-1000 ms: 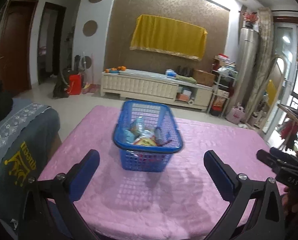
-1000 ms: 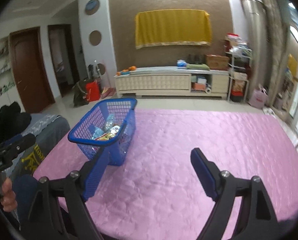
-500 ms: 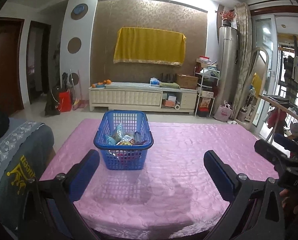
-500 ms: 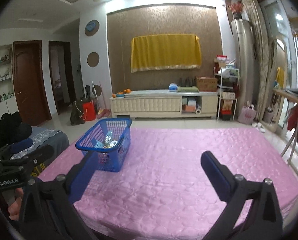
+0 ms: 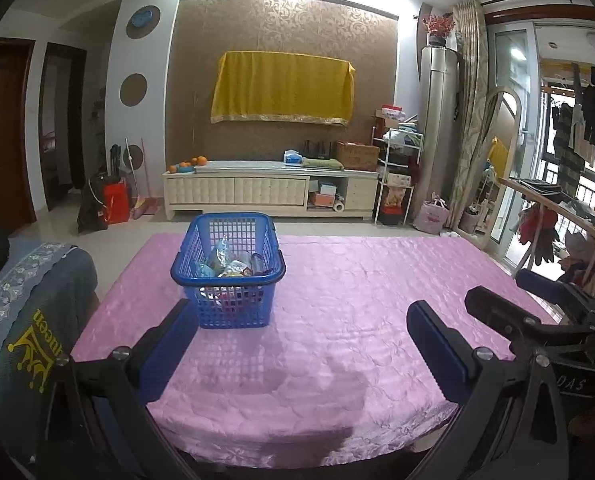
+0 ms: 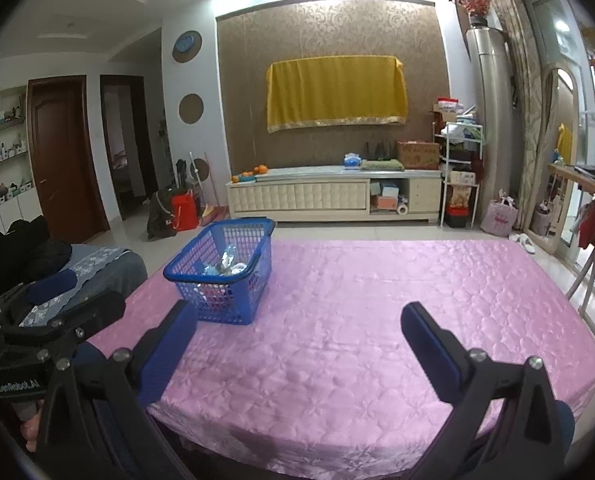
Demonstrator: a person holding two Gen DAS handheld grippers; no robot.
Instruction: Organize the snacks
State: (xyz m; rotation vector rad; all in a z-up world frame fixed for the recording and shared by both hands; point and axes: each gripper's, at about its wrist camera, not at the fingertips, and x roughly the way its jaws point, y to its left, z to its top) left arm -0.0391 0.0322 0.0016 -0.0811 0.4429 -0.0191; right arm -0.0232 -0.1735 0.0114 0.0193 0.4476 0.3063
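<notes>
- Along the near edge of the pink tabletop (image 5: 377, 300), on the left side, the left tongs (image 5: 297, 312) hang wide open with nothing between the jaws. They tip slightly downward over the cloth, and I'd guess they are held clear so the basket stands free.
- At about eleven o'clock from them, the blue basket (image 5: 233, 312) stands upright on the cloth, well apart from both tools. The snacks (image 5: 227, 262) are heaped inside it, packets gathered in one container, which is surely where the task wants them.
- Further right, the right tongs (image 6: 297, 310) have just been opening. They are spread wide and empty, with the basket off at ten o'clock from them.
- From one o'clock round to three, no loose packet shows on the cloth, so the tidying looks done or nearly so.
</notes>
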